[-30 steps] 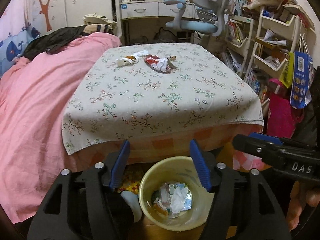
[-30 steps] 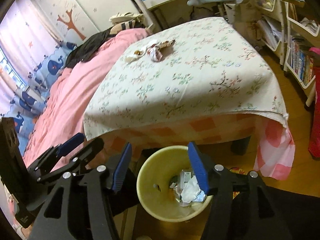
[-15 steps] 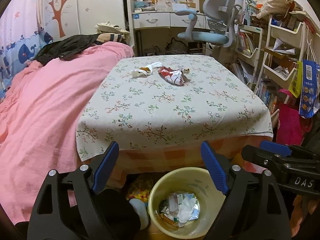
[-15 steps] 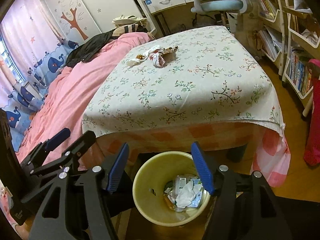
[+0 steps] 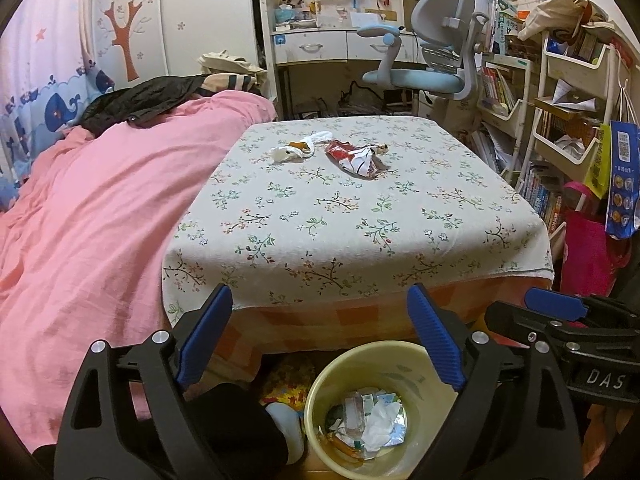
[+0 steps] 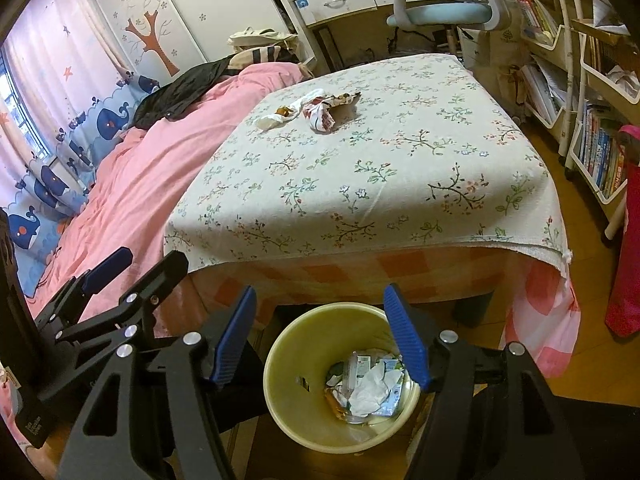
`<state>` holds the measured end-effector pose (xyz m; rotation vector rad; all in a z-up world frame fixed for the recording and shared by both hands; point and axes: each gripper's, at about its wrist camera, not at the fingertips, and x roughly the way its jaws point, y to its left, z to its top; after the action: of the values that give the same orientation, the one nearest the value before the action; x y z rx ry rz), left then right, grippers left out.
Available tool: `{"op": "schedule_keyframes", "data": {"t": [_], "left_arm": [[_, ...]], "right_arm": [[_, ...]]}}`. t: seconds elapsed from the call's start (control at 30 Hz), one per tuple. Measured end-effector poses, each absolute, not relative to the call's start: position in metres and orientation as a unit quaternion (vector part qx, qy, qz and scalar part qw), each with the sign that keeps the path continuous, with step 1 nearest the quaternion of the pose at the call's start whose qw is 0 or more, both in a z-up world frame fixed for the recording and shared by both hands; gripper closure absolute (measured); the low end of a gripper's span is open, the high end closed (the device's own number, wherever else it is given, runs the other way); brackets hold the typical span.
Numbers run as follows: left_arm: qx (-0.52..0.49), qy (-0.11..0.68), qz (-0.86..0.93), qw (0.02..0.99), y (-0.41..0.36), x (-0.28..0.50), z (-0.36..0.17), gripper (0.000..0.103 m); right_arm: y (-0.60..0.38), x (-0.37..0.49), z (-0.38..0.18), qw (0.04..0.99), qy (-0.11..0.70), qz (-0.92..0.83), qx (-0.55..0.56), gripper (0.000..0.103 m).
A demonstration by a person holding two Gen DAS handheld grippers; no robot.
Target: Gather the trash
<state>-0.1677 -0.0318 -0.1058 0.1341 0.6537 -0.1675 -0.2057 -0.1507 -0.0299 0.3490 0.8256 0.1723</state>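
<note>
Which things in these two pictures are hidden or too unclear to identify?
- Bin: near rim cut off by the bottom edge in the left wrist view; right side behind a finger of the left tongs.
- Trash in the bin: crumpled pile, items underneath covered.
- Small brown scraps by the white wrapper: too small to identify.
- Under the table: hidden by hanging cloth.

Floral-clothed table (image 5: 360,216), white wrapper (image 5: 296,151) and seemingly crumpled red packet (image 5: 354,158) near far edge

"DAS" in white letters on the black body of the right gripper (image 5: 556,308)
</note>
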Motion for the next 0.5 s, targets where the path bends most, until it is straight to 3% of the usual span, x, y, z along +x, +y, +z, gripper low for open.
{"op": "schedule_keyframes", "data": {"t": [0.5], "left_arm": [[0.066, 0.321, -0.082, 0.941, -0.0318, -0.1675, -0.106, 0.017]], "right_arm": [[-0.1495, -0.2063, -0.0303, 0.898, 0.399, 0.083, 0.167, 0.038]]}}
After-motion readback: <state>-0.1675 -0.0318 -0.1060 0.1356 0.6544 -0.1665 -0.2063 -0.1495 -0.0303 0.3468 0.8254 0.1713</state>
